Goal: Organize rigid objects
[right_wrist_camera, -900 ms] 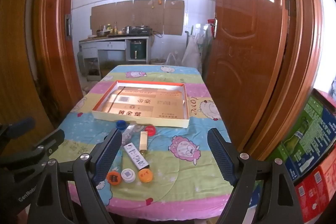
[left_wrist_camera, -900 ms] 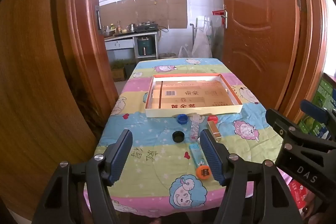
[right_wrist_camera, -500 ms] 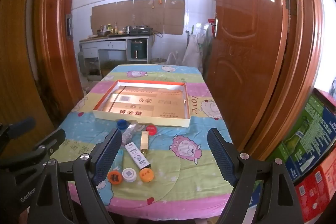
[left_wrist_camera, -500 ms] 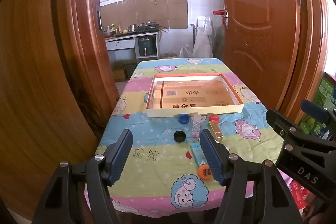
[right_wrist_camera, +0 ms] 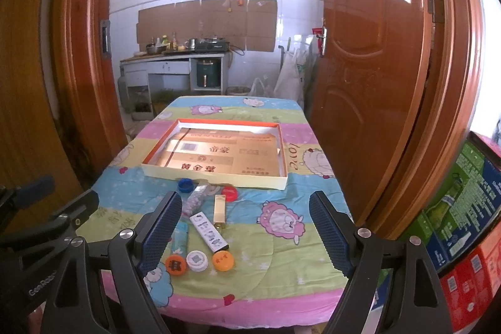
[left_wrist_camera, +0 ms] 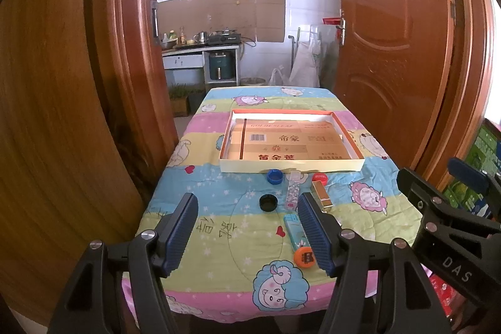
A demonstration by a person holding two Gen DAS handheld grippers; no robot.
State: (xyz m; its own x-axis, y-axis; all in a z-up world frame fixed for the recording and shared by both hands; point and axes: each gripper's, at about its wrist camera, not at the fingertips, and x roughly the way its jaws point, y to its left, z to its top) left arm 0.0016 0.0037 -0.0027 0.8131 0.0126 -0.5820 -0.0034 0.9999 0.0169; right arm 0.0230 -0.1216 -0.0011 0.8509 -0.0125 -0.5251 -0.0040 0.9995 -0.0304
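I hold my left gripper (left_wrist_camera: 247, 229) and right gripper (right_wrist_camera: 245, 229) released above the near table edge, with caps (right_wrist_camera: 196, 260) below and the tray (right_wrist_camera: 216, 179) far.

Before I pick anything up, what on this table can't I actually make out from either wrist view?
- Left wrist: the teal lighter and orange cap are partly behind the left hand-held gripper finger.
- Right wrist: the black cap is hidden behind the right hand-held gripper finger.
- Cap label print: too small.

Black claw (left_wrist_camera: 247, 229), blue ribbed pads (left_wrist_camera: 181, 230)
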